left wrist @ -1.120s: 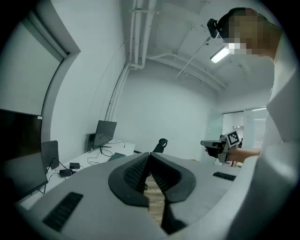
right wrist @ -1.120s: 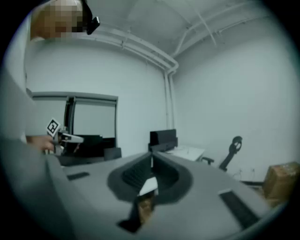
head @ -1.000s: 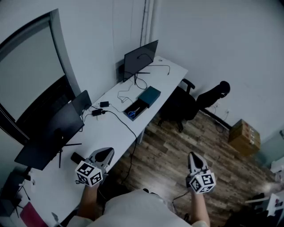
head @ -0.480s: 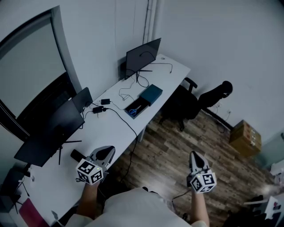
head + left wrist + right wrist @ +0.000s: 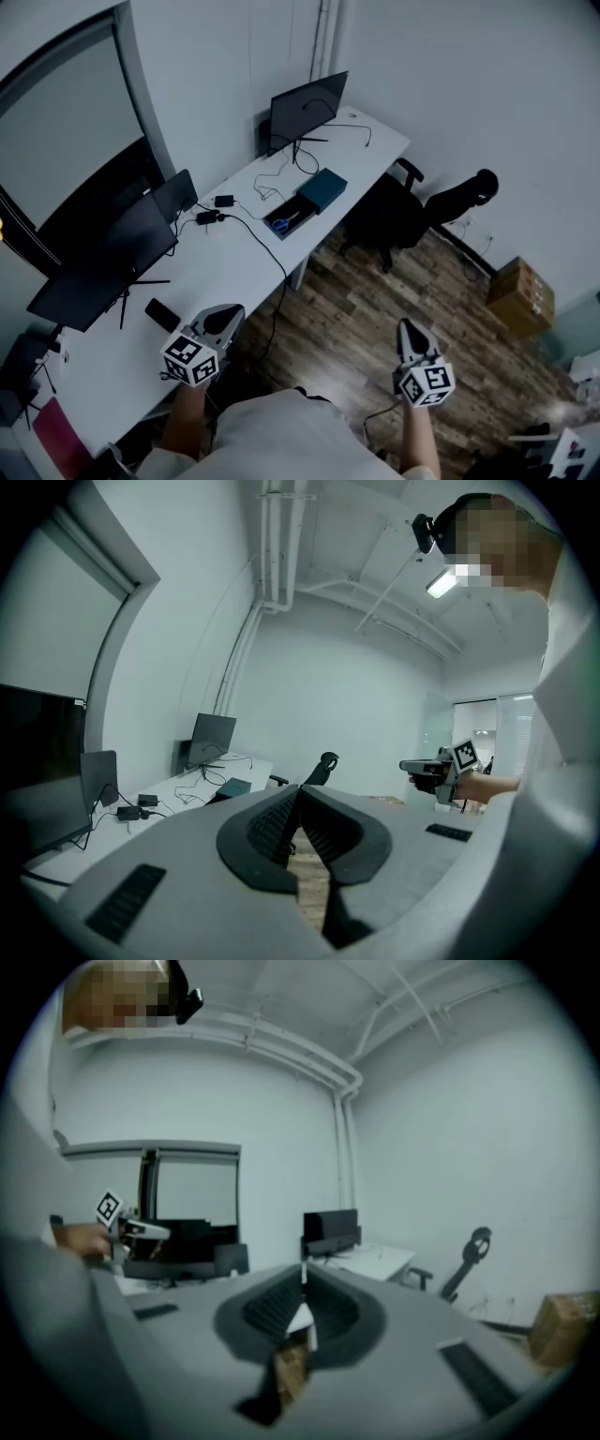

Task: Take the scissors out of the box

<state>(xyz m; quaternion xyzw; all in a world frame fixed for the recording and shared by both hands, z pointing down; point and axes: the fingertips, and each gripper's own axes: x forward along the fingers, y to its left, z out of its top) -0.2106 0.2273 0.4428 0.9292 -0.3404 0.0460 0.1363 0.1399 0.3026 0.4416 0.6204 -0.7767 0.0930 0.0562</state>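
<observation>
The left gripper [image 5: 298,792] has its jaws closed tip to tip on nothing, a white desk [image 5: 187,786] with a teal box [image 5: 232,787] ahead to its left and the right gripper [image 5: 407,765] off to its right.

White walls [image 5: 487,84], wood-plank floor [image 5: 375,314], long white desk [image 5: 214,283], black office chair [image 5: 386,221].

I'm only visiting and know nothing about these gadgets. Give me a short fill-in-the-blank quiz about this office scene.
The scissors in the box on the desk have ___ handles.
The left tool and the right tool both have their jaws ___.
The black chair stands on a floor made of ___.
Missing words: blue; shut; wood.
</observation>
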